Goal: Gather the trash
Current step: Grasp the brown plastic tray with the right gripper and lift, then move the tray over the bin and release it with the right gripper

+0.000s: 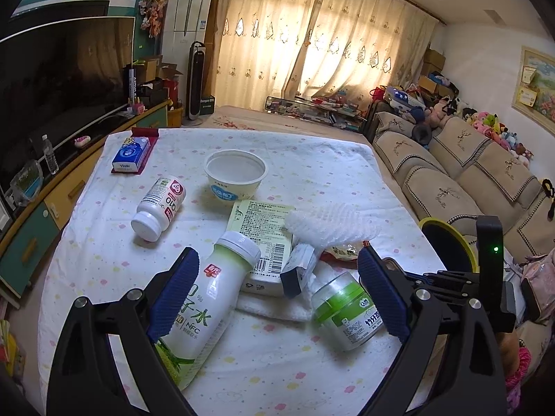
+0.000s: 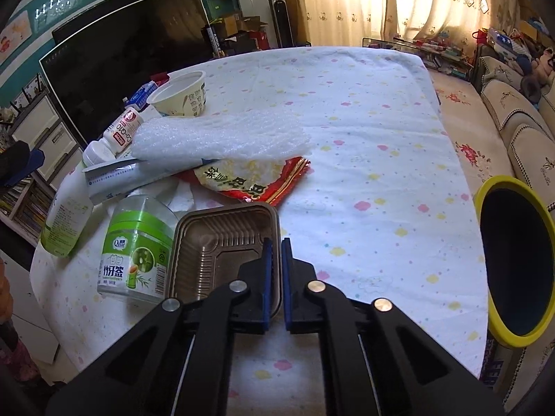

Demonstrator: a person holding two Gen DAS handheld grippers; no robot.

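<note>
1. My right gripper (image 2: 276, 242) is clamping the near right wall of the brown tray (image 2: 222, 242), pads pinched on the rim.
2. Tray is sitting just right of the green jar (image 2: 137, 249), shallow, ribbed, empty, long axis running away from me.
3. Yellow bin (image 2: 513, 263) is lying well right of the tray; right hand is nearer it.
4. My left gripper (image 1: 277, 291) is hanging wide apart, empty, over the bottle (image 1: 208, 298) left of the tray.

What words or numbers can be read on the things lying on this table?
"Vinda": blue tissue pack.
"Q10": small white pill bottle.
"NFC": tall green and white drink bottle.
Printed sheet with a barcode: too small to read.
Round green-banded jar, red snack bag: Chinese characters, too blurred to quote.
</note>
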